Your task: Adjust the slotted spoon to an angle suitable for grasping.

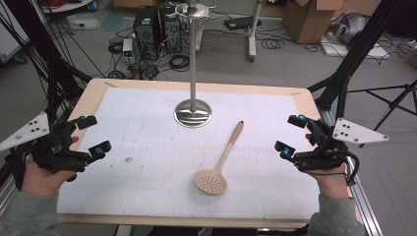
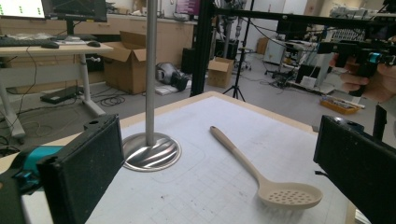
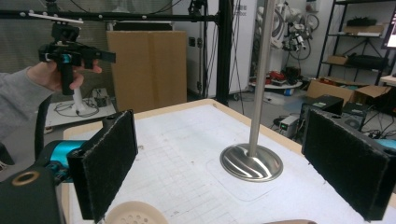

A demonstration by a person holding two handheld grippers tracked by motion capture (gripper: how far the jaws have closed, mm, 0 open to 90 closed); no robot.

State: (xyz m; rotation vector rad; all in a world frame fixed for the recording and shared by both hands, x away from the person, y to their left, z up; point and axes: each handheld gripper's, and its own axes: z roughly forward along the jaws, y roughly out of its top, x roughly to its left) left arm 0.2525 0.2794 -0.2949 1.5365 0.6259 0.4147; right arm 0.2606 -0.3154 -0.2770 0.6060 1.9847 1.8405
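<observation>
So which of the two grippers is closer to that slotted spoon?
Right. The right gripper hovers just off the slotted spoon; the left gripper is farther away, across the table. Both are open.

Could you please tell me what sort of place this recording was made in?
Most likely a robotics or engineering lab: brown cardboard boxes and loose black cables lie on the grey floor, black desktop computer towers stand behind the wooden table, and black metal shelving with equipment lines a wall.

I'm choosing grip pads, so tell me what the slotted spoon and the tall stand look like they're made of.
Slotted spoon: matte beige, one piece, with no glare; probably silicone or plastic, I can't tell which. Tall stand: polished metal, likely stainless steel; its round base mirrors the light in streaks, and the pole shines.
</observation>
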